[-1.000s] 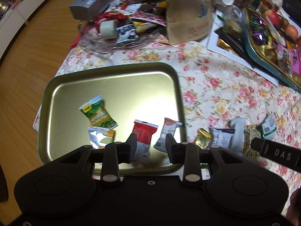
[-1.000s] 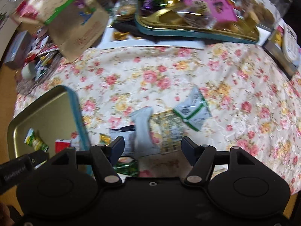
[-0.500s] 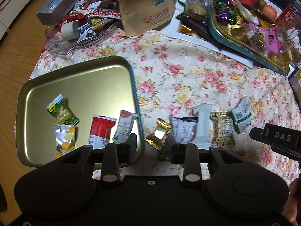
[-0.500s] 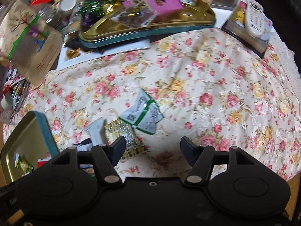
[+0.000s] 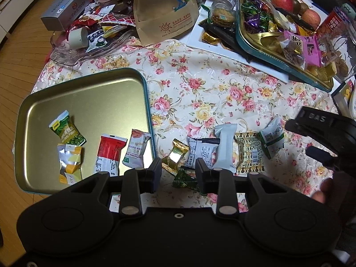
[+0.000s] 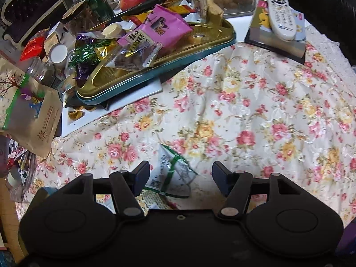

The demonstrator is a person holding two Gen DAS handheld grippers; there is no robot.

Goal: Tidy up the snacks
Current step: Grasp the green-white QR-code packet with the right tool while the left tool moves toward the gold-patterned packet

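My surface wears a cream cloth printed with pink and yellow roses, and it stands on a wood-plank floor that shows along the left. At the far edge sit a brown paper bag with a green strip, a grey cardboard box, a clear glass dish of wrappers and a teal-rimmed gold tray heaped with sweets; a white remote control lies on a dark box at the far right. Nearer me is a shallow gold tin tray with a teal rim holding four snacks: a green pea packet, a silver-and-yellow sachet, a red-and-white packet and a white hawthorn packet. Beside the tray, on the cloth, I count six loose ones, I think, since the nearest is half hidden: a gold foil candy, a dark green foil candy, a white printed packet, a plain pale grey bar, a cream patterned biscuit pack and a white-and-green pouch. My left tongs are spread, empty, over the two foil candies. My right tongs are spread wide, empty, over the white-and-green pouch.
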